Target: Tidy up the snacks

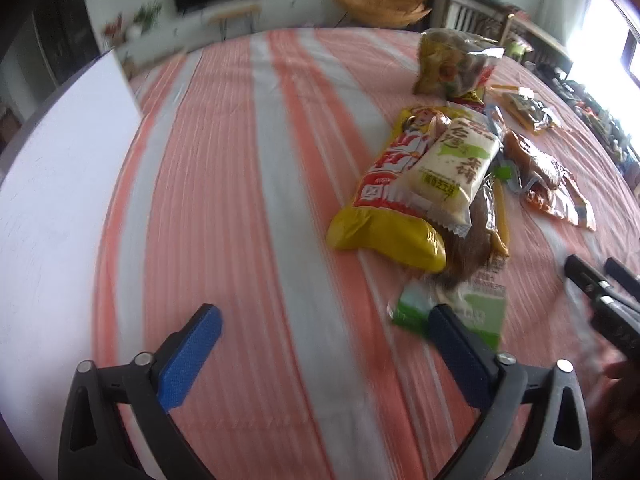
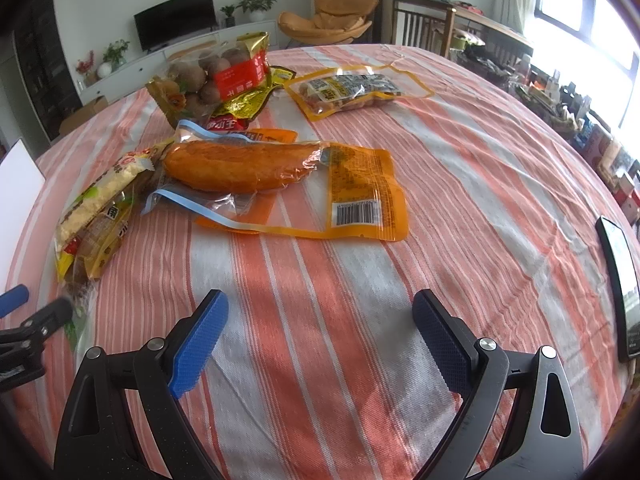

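Hovering left claw point(image 1: 324, 332) wide apart, empty, beside green packet point(image 1: 472, 312) on counter point(image 1: 240, 200); slide under edge, pinch flat. Right claw point(image 2: 320, 320) apart too, idle.

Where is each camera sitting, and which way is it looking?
Left wrist: sits on the left gripper, looking down and forward over the striped tablecloth at the yellow snack bag; its blue fingers show, open.
Right wrist: sits on the right gripper, looking down and forward at the orange sausage pack; its open fingers show, and the left gripper peeks in at the left edge.
Shared: the tablecloth, the snack pile, the TV, the orange chair.
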### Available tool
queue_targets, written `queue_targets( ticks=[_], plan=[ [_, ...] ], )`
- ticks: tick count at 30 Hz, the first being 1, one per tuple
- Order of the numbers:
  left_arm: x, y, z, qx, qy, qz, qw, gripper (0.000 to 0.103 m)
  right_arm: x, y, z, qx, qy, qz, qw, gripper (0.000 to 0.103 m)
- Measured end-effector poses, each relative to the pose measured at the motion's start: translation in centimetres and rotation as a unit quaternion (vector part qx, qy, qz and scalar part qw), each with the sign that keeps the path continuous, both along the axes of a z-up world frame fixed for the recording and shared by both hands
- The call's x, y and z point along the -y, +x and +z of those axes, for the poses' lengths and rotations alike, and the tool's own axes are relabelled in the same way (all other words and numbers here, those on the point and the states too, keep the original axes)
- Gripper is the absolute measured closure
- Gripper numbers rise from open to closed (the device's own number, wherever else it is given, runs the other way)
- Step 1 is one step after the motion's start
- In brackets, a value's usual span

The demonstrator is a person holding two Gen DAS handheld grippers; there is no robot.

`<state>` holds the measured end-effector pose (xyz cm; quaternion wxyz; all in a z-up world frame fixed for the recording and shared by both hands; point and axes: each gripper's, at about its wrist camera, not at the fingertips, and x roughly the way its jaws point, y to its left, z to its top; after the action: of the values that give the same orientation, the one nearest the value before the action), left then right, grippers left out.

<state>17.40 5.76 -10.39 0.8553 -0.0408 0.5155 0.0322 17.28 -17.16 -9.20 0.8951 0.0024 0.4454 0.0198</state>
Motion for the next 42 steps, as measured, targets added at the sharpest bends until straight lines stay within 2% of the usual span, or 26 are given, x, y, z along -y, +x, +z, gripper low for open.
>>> queue_targets(
  ticks=[3, 5, 7, 9, 10, 11, 12, 13, 14, 18, 21, 24, 27, 30, 33, 34, 35, 37, 38, 40, 42],
  plan=[
    [-0.4, 0.0, 4.2, 0.061, -0.056, -0.037, 0.9959, 0.008, 0.1, 0.0, 0.0, 0.0, 0.0, -0.001, 1.0, 0.008],
    [0.4, 1.9, 5.6, 0.058, -0.088, -0.09, 0.9903, 0.005, 0.1, 0.0, 0.0, 0.0, -0.001, -0.001, 1.0, 0.008],
    [1.8, 4.3, 5.4, 0.042, -0.079, -0.125, 0.9881, 0.005, 0.1, 0.0, 0.0, 0.0, -0.001, -0.001, 1.0, 0.008],
    [3.7, 6.6, 4.4, 0.034, -0.032, -0.149, 0.9877, 0.011, 0.1, 0.0, 0.0, 0.0, 0.0, -0.001, 1.0, 0.008],
    [4.8, 7.7, 3.7, 0.024, -0.01, -0.169, 0.9853, 0.026, 0.1, 0.0, 0.0, 0.0, 0.001, -0.001, 1.0, 0.008],
    [5.6, 8.2, 3.0, 0.013, 0.004, -0.184, 0.9829, 0.049, 0.0, 0.0, 0.0, 0.0, 0.001, 0.0, 1.0, 0.008],
    [6.4, 8.6, 2.3, 0.003, 0.021, -0.197, 0.9801, 0.059, 0.1, 0.0, 0.0, 0.0, 0.001, 0.001, 1.0, 0.008],
    [6.8, 8.4, 2.5, 0.017, 0.035, -0.205, 0.9781, 0.071, 0.1, 0.0, 0.0, 0.0, 0.001, 0.002, 1.0, 0.008],
    [6.9, 8.2, 2.6, 0.015, 0.034, -0.202, 0.9787, 0.074, 0.2, 0.0, 0.0, 0.0, 0.002, 0.003, 1.0, 0.008],
    [4.1, 4.1, 4.8, 0.044, -0.013, -0.138, 0.9894, 0.074, 0.3, 0.0, 0.0, 0.001, 0.003, 0.005, 1.0, 0.008],
    [1.2, -0.9, 5.0, 0.048, -0.035, -0.087, 0.9944, 0.074, 0.3, 0.0, 0.0, 0.0, 0.001, 0.005, 1.0, 0.008],
    [-0.9, -5.0, 3.8, 0.044, -0.025, -0.046, 0.9976, 0.074, 0.3, 0.1, 0.0, 0.0, 0.001, 0.005, 1.0, 0.008],
    [-1.3, -7.1, 2.3, 0.038, -0.001, -0.034, 0.9987, 0.073, 0.3, 0.1, 0.0, 0.0, 0.001, 0.005, 1.0, 0.008],
    [-1.5, -7.1, 0.3, 0.012, -0.001, -0.031, 0.9994, 0.06, 0.3, 0.1, 0.0, 0.0, 0.0, 0.007, 1.0, 0.007],
    [-1.5, -7.7, 0.1, 0.026, 0.0, -0.032, 0.9991, 0.046, -0.1, 0.6, 0.2, -0.016, -0.006, 0.044, 0.999, 0.008],
    [-1.4, -7.7, 0.1, 0.03, -0.001, -0.031, 0.9991, 0.044, -0.4, 1.2, 0.6, -0.06, 0.005, 0.068, 0.996, 0.009],
    [-1.5, -7.7, -0.1, 0.032, -0.003, -0.032, 0.999, 0.044, -0.7, 1.5, 1.0, -0.081, 0.03, 0.08, 0.993, 0.009],
    [-1.5, -7.8, -0.3, 0.026, 0.0, -0.032, 0.9991, 0.044, -1.4, 1.5, 2.5, -0.095, 0.113, 0.098, 0.984, 0.011],
    [-1.6, -7.8, -0.4, 0.028, 0.006, -0.03, 0.9991, 0.044, -2.3, 1.7, 3.4, -0.092, 0.139, 0.106, 0.98, 0.011],
    [-2.0, -8.3, -0.2, 0.026, 0.011, -0.025, 0.9993, 0.045, -4.7, 2.7, 4.3, -0.094, 0.145, 0.116, 0.978, 0.011],
    [-2.0, -8.2, -0.1, 0.028, 0.005, -0.02, 0.9994, 0.05, -7.3, 4.3, 4.0, -0.11, 0.142, 0.121, 0.976, 0.012]
  ],
)
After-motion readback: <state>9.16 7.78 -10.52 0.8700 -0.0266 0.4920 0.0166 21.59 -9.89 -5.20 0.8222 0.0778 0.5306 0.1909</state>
